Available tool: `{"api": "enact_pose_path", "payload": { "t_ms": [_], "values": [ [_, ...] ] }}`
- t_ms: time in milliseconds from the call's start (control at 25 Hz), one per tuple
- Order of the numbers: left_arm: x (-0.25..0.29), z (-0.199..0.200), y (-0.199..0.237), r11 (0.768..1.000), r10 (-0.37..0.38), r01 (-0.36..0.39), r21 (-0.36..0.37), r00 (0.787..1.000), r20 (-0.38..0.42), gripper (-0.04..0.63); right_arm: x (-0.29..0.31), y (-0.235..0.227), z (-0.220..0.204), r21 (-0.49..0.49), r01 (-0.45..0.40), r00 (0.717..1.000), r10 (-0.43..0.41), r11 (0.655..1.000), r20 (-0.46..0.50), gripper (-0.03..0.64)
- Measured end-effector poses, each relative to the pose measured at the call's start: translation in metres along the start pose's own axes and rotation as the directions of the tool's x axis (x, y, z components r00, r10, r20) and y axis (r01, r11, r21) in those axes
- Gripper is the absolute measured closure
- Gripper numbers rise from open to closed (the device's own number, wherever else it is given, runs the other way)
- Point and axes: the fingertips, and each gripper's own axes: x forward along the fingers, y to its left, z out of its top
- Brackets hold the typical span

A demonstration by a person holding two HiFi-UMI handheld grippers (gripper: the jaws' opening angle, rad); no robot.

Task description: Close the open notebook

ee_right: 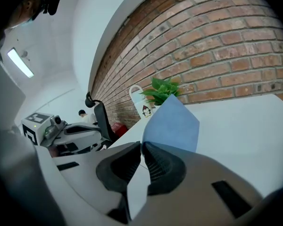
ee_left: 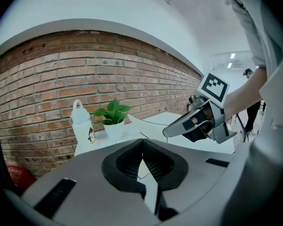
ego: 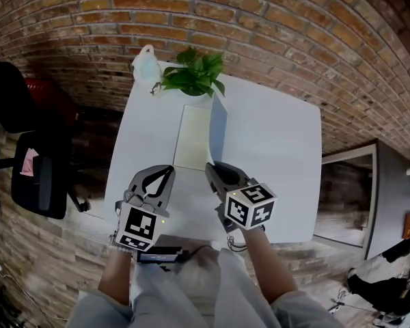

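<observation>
Toward the far edge of the white table (ego: 280, 149) lay the open notebook (ego: 193, 139), its thin blue cover (ego: 219, 125) upright, likely light and floppy. The right gripper (ego: 215, 171) pinched the cover's near corner, a sensible hold; the left gripper (ego: 162, 178) was pressed together, empty.

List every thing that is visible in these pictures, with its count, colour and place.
table: 1, white, before the brick wall
notebook: 1, pale pages, middle of table, open
cover: 1, blue, raised at the notebook's right
plant: 1, green, white pot, behind notebook
jug: 1, white, left of plant
office chair: 1, black, floor left of table
left gripper: 1, grey, shut, empty
right gripper: 1, grey, shut on cover
</observation>
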Motion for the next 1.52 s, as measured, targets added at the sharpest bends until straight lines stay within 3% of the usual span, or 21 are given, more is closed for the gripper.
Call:
{"api": "enact_pose_path", "payload": {
  "t_ms": [680, 1520],
  "values": [
    [-0.007, -0.012, 0.008, 0.999, 0.040, -0.041, -0.026, 0.999, -0.025, 0.577, 0.052, 0.019, -0.028, -0.212, -0.085, 0.976, 0.038, 0.974, -0.215, 0.561],
    [-0.011, -0.027, 0.015, 0.997, 0.065, -0.067, -0.048, 0.996, -0.054, 0.577, 0.089, 0.015, -0.060, -0.250, -0.117, 0.934, 0.021, 0.961, -0.356, 0.561]
  ]
}}
